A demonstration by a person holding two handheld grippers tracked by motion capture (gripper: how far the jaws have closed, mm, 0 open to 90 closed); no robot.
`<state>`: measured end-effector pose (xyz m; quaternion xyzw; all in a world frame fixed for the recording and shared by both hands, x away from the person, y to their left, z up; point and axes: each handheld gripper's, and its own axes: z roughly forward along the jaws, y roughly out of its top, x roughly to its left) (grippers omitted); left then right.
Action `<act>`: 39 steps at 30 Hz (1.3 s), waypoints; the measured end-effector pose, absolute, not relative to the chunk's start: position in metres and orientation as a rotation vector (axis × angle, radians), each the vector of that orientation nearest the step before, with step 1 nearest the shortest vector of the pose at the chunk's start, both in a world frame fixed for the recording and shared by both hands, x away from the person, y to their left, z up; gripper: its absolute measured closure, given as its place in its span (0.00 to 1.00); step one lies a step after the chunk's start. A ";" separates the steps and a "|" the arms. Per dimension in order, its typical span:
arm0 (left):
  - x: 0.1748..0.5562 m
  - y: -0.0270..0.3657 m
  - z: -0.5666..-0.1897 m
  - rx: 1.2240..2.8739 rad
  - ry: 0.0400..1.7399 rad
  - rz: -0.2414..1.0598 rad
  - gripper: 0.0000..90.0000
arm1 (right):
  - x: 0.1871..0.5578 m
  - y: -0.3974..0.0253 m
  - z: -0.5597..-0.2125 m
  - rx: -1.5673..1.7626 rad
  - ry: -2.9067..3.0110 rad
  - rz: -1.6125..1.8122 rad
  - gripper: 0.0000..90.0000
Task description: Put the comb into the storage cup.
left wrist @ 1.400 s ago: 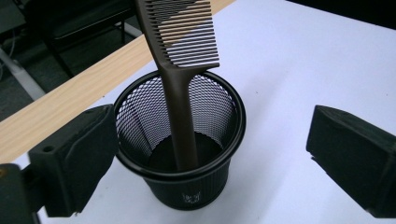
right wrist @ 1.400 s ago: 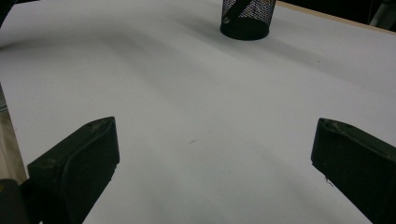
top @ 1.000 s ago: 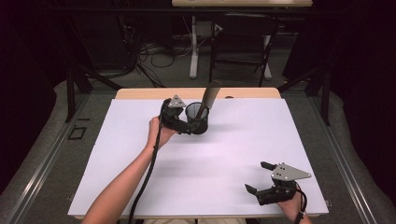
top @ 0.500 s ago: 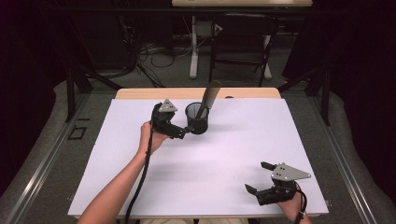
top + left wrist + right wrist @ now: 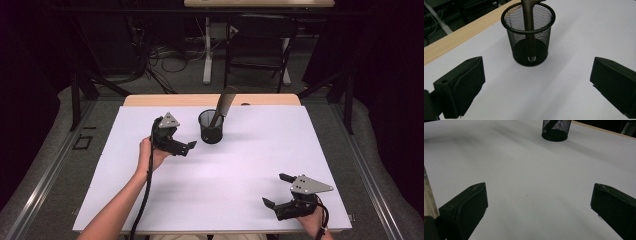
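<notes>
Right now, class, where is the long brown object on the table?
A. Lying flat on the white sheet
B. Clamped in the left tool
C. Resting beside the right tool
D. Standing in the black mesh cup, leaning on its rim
D: the brown object stands inside the black mesh cup and leans on its rim, while the left tool and the right tool are both open and empty.

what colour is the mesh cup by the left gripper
Black; the round wire-mesh cup shows best in the left gripper view.

The high view looks down from above; both tool views skim the table, sharing the mesh cup [image 5: 210, 127].
</notes>
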<state>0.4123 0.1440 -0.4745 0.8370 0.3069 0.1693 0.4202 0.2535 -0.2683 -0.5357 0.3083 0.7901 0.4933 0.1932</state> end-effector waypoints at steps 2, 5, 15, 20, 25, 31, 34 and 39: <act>0.408 0.147 -0.476 2.099 0.771 0.436 0.00 | 0.253 -0.268 -0.536 0.866 2.216 1.386 0.01; 0.402 0.152 -0.477 2.089 0.781 0.442 0.00 | 0.253 -0.269 -0.535 0.862 2.221 1.384 0.01; 0.386 0.167 -0.481 2.075 0.789 0.461 0.00 | 0.254 -0.268 -0.536 0.866 2.217 1.382 0.01; 0.375 0.174 -0.483 2.064 0.804 0.472 0.00 | 0.253 -0.268 -0.535 0.867 2.216 1.381 0.01; 0.364 0.183 -0.486 2.045 0.825 0.484 0.00 | 0.253 -0.267 -0.535 0.862 2.213 1.384 0.01; 0.353 0.192 -0.490 2.035 0.837 0.471 0.00 | 0.253 -0.267 -0.535 0.863 2.219 1.385 0.01; 0.348 0.196 -0.491 2.032 0.843 0.470 0.00 | 0.254 -0.267 -0.536 0.866 2.219 1.384 0.01; 0.340 0.201 -0.493 2.022 0.855 0.473 0.00 | 0.254 -0.267 -0.536 0.868 2.221 1.386 0.01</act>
